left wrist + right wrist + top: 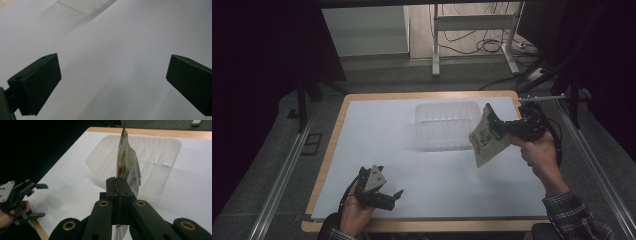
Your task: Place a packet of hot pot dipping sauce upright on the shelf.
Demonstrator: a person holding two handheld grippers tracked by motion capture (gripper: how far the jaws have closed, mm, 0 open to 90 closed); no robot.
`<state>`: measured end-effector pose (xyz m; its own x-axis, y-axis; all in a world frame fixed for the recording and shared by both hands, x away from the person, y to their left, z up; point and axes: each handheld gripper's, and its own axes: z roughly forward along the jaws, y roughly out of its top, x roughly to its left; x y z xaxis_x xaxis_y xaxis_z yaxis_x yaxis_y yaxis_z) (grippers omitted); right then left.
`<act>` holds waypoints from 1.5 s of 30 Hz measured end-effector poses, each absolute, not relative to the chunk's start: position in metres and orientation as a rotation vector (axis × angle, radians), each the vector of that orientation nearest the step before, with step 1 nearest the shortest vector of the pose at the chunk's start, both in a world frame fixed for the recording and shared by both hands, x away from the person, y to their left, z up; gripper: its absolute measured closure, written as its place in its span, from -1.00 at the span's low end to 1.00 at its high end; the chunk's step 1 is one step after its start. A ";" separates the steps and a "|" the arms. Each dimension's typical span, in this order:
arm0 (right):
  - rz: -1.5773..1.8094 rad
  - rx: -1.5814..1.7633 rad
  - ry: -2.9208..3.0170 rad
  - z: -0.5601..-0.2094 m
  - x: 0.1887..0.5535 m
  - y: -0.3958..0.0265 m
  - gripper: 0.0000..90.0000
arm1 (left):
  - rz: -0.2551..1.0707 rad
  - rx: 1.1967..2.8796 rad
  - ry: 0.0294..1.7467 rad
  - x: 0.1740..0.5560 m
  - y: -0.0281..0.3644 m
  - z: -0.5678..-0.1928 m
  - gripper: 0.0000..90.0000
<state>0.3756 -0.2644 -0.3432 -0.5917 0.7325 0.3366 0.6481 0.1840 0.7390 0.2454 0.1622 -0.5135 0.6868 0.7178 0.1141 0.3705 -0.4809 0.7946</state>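
Note:
My right gripper point(496, 126) is shut on a flat printed pouch point(485, 137), holding it tilted above the table just right of a clear plastic tray point(446, 106). In the right gripper view the pouch point(127, 165) stands edge-on, pinched between the closed jaws, with the clear tray point(160, 147) behind it. My left gripper point(389, 189) rests near the table's front left edge, open with nothing between its fingers. The left gripper view has its two black fingers point(37, 85) wide apart over bare white surface.
A white sheet point(377, 145) covers the wooden table. Metal rails point(282, 175) run along both sides. A table frame and cables point(482, 40) lie on the floor beyond the far edge. The left hand and gripper point(17, 200) appear at the left of the right gripper view.

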 end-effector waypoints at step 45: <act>1.295 1.484 2.170 -0.327 0.469 -0.238 0.98 | 0.548 2.123 0.827 0.245 0.161 -0.514 -1.00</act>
